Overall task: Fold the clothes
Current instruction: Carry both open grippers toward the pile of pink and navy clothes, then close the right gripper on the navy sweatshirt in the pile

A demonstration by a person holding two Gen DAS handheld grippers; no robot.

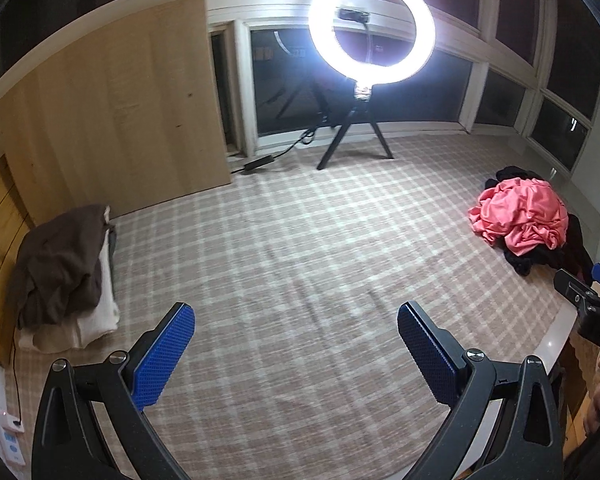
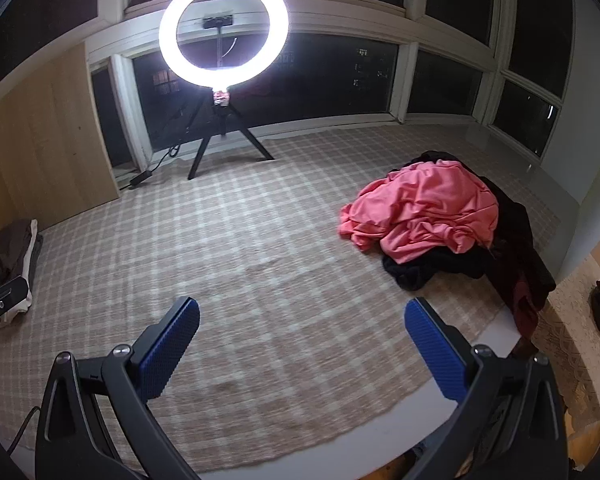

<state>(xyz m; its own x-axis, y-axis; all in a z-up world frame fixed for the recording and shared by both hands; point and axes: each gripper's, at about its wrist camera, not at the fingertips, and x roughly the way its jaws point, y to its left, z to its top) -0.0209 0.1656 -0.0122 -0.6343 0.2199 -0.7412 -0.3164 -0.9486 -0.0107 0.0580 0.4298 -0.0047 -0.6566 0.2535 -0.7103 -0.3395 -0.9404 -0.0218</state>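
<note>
Right wrist view: right tool (image 2: 302, 344) gaping, empty; left tool (image 1: 296, 350) likewise. Probably next: grip pink garment (image 2: 424, 210) by one edge, atop dark clothes (image 2: 432, 266).

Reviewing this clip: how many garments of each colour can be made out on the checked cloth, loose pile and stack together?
Pink: 1, pink garment on top of the loose pile
Black: 1 at least, black clothes under it; separate pieces cannot be told apart
Dark red: 1, dark red garment at the pile's near edge
Brown: 1, brown garment on top of the stack
White: 1, folded white garment beneath it
Total: 5 at least
</note>
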